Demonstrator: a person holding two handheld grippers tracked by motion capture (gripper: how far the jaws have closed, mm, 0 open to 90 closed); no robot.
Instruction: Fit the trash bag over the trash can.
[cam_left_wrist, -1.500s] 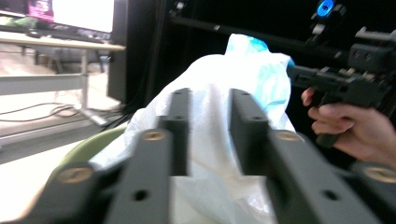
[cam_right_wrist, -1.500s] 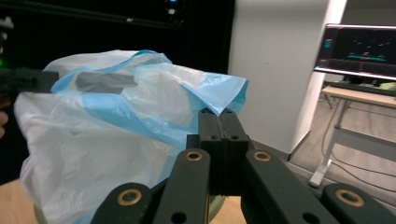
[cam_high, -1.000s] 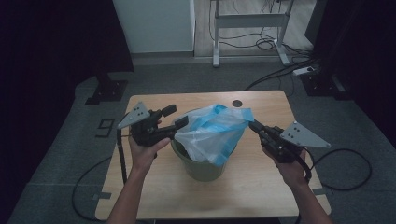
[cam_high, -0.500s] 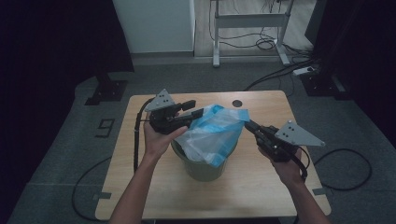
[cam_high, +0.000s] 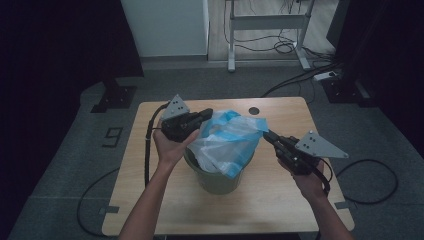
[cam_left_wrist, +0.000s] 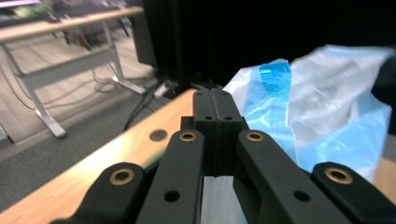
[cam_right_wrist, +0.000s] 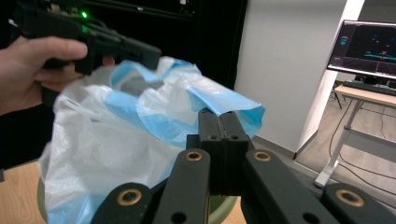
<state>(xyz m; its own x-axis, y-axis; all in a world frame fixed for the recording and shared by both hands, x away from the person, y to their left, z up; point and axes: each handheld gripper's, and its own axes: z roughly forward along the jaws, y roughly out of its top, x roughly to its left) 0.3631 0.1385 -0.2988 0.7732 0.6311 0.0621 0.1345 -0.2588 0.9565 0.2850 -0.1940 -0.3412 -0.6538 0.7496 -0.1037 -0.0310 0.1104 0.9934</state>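
A green bin (cam_high: 215, 182) stands mid-table with a white and blue plastic bag (cam_high: 227, 142) bunched in its mouth. My left gripper (cam_high: 207, 115) is at the bag's far-left rim. Its jaws have just been closing and now stand shut, with the thin film caught at their tips as far as I can tell. From the left gripper view the closed tips (cam_left_wrist: 212, 93) lie beside the bag (cam_left_wrist: 327, 107). My right gripper (cam_high: 266, 134) is shut on the bag's right corner and holds it pulled out sideways. In its own view the tips (cam_right_wrist: 218, 112) pinch the blue edge (cam_right_wrist: 233, 105).
The wooden table (cam_high: 280, 200) has a round cable hole (cam_high: 254, 110) at the back. A desk frame (cam_high: 265, 30) and cables lie on the floor behind. Dark curtains stand to both sides. A lit monitor (cam_right_wrist: 369, 46) is off to the right.
My left hand has moved right and toward the far side, up to the bag's rim, and its jaws have shut there. The right gripper has kept its hold and place.
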